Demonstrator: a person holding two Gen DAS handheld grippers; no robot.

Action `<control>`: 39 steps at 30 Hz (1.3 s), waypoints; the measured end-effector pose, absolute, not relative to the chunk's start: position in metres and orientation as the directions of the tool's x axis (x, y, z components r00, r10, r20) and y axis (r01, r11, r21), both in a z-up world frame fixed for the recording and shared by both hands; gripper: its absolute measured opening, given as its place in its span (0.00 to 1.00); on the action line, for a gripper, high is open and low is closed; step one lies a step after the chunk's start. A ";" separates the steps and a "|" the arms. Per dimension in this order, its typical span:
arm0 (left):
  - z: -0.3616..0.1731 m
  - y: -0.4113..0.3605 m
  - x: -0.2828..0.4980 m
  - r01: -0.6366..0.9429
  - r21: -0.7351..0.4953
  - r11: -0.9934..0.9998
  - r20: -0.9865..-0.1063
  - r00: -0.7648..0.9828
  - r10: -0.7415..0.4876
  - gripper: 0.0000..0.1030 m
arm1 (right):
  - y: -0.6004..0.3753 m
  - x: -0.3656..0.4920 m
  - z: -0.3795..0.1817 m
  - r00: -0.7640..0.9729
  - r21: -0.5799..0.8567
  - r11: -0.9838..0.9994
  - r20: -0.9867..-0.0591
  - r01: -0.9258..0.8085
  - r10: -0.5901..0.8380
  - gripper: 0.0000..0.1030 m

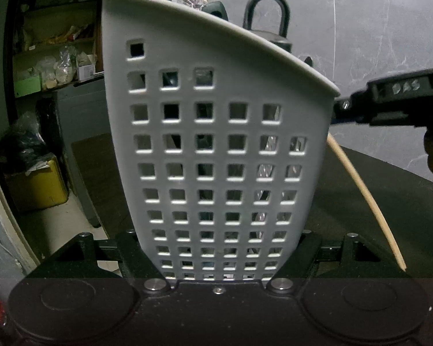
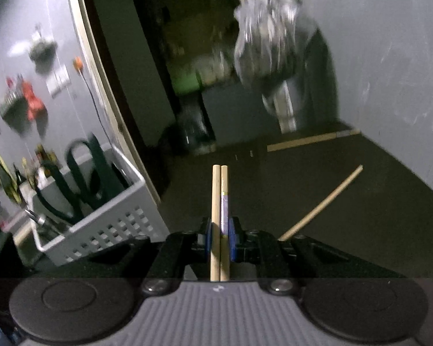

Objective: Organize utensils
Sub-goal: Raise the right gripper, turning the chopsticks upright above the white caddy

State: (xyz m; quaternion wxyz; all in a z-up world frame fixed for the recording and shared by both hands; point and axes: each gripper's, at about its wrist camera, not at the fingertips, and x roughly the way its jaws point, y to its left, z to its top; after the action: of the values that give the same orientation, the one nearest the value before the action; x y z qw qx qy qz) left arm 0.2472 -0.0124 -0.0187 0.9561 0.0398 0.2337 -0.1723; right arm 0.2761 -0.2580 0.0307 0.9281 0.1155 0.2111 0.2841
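The two chopsticks [image 2: 220, 201] sit pinched in my right gripper [image 2: 220, 240], above the table. My left gripper [image 1: 216, 255] clamps the white basket [image 1: 216, 144]. Swinging fast, they could scissor apart and slip out, missing it.

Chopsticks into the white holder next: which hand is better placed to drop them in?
Right. The right gripper already pinches the chopsticks, while the left gripper is clamped around the white holder, steadying it.

left wrist: close behind basket [image 1: 216, 150] | right wrist: farther off, basket left | shared: basket
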 end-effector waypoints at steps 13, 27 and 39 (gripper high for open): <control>-0.019 -0.017 0.248 0.346 0.003 0.938 -0.463 0.832 -0.305 0.74 | -0.261 0.250 0.049 0.784 0.325 0.755 -0.061 -0.570 0.618 0.13; -0.019 -0.016 0.248 0.346 0.001 0.938 -0.462 0.832 -0.307 0.74 | -0.249 0.243 0.127 0.773 0.180 0.754 0.079 -0.632 0.629 0.13; -0.019 -0.016 0.248 0.347 0.000 0.938 -0.461 0.832 -0.308 0.74 | -0.226 0.241 0.186 0.696 0.089 0.691 0.135 -0.717 0.705 0.14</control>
State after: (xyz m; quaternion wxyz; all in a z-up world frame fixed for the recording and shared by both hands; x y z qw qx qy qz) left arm 0.2476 -0.0162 -0.0189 0.9563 0.0416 0.2336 -0.1712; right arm 0.2409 -0.2262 0.1861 0.9184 0.0675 -0.0453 0.3872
